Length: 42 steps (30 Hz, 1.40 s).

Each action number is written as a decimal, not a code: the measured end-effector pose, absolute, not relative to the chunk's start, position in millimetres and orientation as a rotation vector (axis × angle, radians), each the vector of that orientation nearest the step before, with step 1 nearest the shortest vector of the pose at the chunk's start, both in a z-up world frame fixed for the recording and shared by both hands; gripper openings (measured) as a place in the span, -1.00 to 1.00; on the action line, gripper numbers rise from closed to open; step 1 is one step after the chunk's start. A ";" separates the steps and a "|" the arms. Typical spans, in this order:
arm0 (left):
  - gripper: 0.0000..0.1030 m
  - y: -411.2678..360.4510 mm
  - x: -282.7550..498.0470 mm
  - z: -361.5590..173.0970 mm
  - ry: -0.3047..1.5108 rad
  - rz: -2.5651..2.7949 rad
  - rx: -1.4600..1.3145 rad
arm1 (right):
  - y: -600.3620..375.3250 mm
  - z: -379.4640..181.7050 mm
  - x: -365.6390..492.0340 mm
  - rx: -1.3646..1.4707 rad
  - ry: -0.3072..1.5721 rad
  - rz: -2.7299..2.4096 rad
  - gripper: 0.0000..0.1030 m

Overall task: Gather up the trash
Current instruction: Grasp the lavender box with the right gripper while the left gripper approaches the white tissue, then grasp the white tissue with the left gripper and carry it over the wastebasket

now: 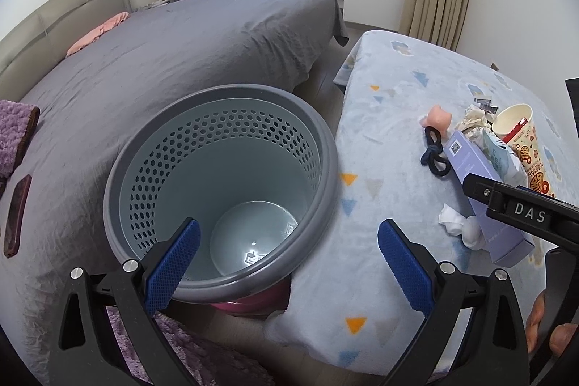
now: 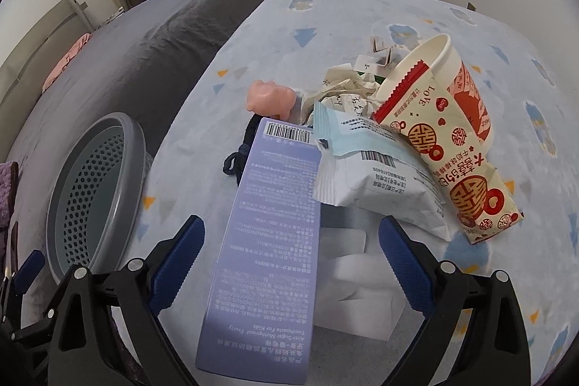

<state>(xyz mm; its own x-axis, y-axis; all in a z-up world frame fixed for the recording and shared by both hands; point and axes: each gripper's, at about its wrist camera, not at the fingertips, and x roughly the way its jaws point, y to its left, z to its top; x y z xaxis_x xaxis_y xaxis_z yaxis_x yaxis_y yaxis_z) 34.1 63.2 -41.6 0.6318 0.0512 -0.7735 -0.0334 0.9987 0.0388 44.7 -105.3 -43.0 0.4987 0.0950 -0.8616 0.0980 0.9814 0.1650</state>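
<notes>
One purple toothpaste box (image 2: 266, 241), long axis away from right gripper (image 2: 289, 263).

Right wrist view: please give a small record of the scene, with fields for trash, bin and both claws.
trash: purple box, white wrapper, paper cup, crumpled paper, on the blue blanket
bin: grey bin, left of the blanket, nothing visible inside
left claw: open, over the bin
right claw: open, over the box
</notes>
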 end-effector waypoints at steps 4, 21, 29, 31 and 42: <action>0.88 64.4 34.0 -41.6 0.886 0.045 0.018 | -99.5 -44.4 47.9 0.190 1.054 0.009 0.81; 0.88 64.7 31.1 -37.6 0.880 0.042 0.013 | -90.3 -44.0 44.1 0.167 1.059 0.052 -0.08; 0.88 58.5 24.8 -30.7 0.866 0.031 0.026 | -94.8 -20.7 13.6 0.181 0.995 0.089 -0.08; 0.88 53.1 22.4 -29.5 0.862 0.015 0.032 | -103.0 -13.3 1.3 0.196 0.975 0.088 -0.08; 0.88 -12.0 19.8 -38.3 0.886 -0.162 0.098 | -176.7 7.1 -55.6 0.287 0.908 -0.005 -0.09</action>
<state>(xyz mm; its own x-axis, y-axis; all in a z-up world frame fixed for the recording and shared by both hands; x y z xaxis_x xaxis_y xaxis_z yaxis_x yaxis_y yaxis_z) 19.8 -12.0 -38.3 0.6211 -0.1002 -0.7773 0.1812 0.9833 0.0181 -55.6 -176.7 7.1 0.6182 0.1165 -0.7773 0.1247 0.9619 0.2433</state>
